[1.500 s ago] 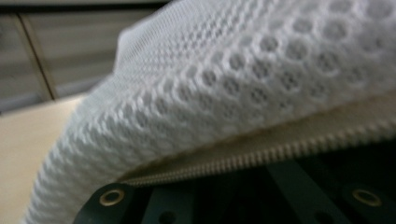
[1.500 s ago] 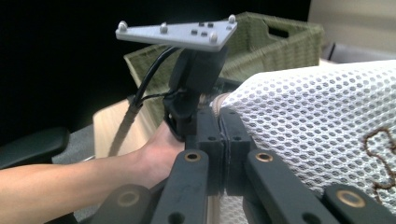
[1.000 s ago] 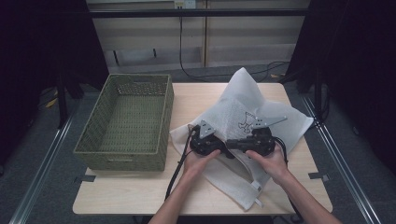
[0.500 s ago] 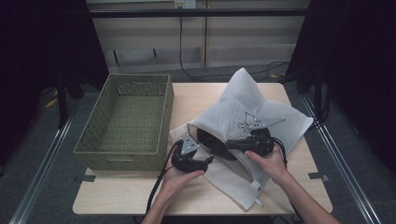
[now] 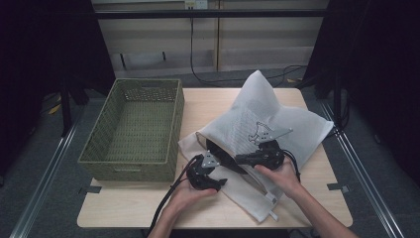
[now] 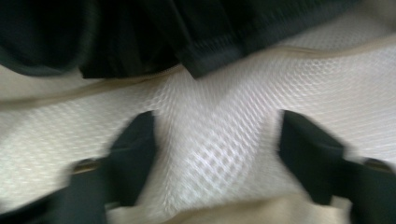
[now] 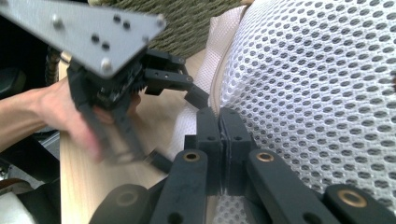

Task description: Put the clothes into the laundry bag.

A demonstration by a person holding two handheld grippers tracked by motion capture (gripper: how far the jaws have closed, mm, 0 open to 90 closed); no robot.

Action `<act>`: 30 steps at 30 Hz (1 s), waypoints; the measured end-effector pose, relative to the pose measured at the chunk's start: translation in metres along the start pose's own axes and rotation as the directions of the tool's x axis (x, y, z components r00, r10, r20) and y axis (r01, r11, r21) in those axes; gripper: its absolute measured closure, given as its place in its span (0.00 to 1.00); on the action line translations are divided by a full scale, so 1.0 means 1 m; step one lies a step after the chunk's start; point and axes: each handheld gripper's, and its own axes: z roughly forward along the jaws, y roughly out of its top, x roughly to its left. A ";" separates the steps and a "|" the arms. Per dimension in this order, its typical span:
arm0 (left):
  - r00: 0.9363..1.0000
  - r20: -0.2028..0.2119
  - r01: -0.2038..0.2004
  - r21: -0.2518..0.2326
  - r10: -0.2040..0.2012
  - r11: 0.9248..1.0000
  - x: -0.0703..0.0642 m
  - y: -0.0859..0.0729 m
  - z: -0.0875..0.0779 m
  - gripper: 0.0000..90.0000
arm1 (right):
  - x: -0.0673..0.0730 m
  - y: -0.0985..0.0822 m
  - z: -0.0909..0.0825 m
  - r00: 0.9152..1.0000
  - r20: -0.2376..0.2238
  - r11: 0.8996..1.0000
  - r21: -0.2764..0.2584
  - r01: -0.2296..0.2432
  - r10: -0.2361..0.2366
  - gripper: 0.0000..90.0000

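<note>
A white mesh bag point(image 5: 277, 119) lies on the table point(image 5: 208, 104) with its mouth toward me, and a dark garment point(image 5: 220, 151) shows inside. My right gripper point(image 5: 238, 159) is shut on the upper rim of the mouth and holds it up; in the right gripper view its jaws point(image 7: 218, 116) pinch the bag's seam point(image 7: 317, 70). My left gripper point(image 5: 221, 182) sits low at the bag's lower lip. In the left gripper view its jaws point(image 6: 215, 140) stand apart over the mesh point(image 6: 210, 102), below the dark garment point(image 6: 140, 32). They have just been closing, with mesh lying between them.
A green woven basket point(image 5: 133, 124) stands on the left half of the table, close to the bag's left edge. The left gripper's cable point(image 5: 168, 198) trails off the front edge. Bare tabletop lies behind the bag and along the front.
My left gripper has left the right one at the bag's mouth and moved down toward the front left, onto the lower lip. The mouth now gapes and shows the dark garment. The right hand stayed put.
</note>
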 end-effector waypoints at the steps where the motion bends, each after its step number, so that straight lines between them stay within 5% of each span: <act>1: 1.000 -0.006 -0.017 0.012 0.017 1.000 0.003 0.001 -0.001 0.50 | 0.001 -0.001 0.001 1.000 0.000 1.000 0.005 -0.001 0.001 0.98; 4: 0.998 -0.032 -0.049 -0.005 0.049 0.999 -0.005 0.003 0.000 0.84 | 0.002 -0.004 0.007 1.000 0.013 0.999 0.038 0.015 -0.015 0.98; 6: 0.999 -0.039 -0.027 -0.011 0.026 1.000 -0.009 0.005 0.002 0.93 | 0.001 -0.006 0.013 0.999 0.027 0.997 0.069 0.029 -0.031 0.98; 10: 0.998 0.058 0.021 -0.109 -0.015 0.994 -0.013 0.011 -0.011 0.94 | -0.007 -0.011 0.023 0.997 0.067 0.993 0.110 0.034 -0.041 0.98; 11: 0.998 0.055 0.012 -0.119 -0.006 0.993 -0.015 0.013 -0.014 0.95 | -0.011 -0.011 0.025 0.997 0.068 0.994 0.105 0.032 -0.039 0.98; 12: 0.999 0.051 0.009 -0.110 -0.004 0.994 -0.018 0.016 -0.015 0.95 | -0.013 -0.010 0.026 0.998 0.062 0.995 0.094 0.027 -0.033 0.98; 16: 0.989 0.142 -0.015 -0.119 0.032 0.993 -0.036 0.026 -0.010 0.96 | -0.016 -0.003 0.033 0.993 0.100 0.995 0.085 0.053 -0.061 0.99; 21: 0.979 0.178 -0.077 -0.106 0.095 0.991 -0.065 0.042 0.004 0.96 | -0.021 -0.003 0.038 0.990 0.113 0.994 0.088 0.072 -0.082 0.99; 23: 0.970 0.233 -0.041 -0.120 0.069 0.992 -0.071 0.045 0.008 0.96 | -0.022 -0.002 0.035 0.988 0.124 0.995 0.068 0.079 -0.087 0.99; 26: 0.965 0.252 -0.052 -0.110 0.078 0.993 -0.083 0.050 0.017 0.96 | -0.028 0.000 0.031 0.989 0.123 0.996 0.045 0.079 -0.084 0.99; 28: 0.971 0.228 -0.052 -0.116 0.077 0.992 -0.091 0.052 0.024 0.94 | -0.031 -0.001 0.031 0.988 0.133 0.996 0.044 0.073 -0.078 0.99; 30: 0.966 0.250 -0.030 -0.133 0.063 0.991 -0.089 0.050 0.027 0.90 | -0.030 -0.003 0.030 0.989 0.128 0.996 0.052 0.074 -0.080 0.99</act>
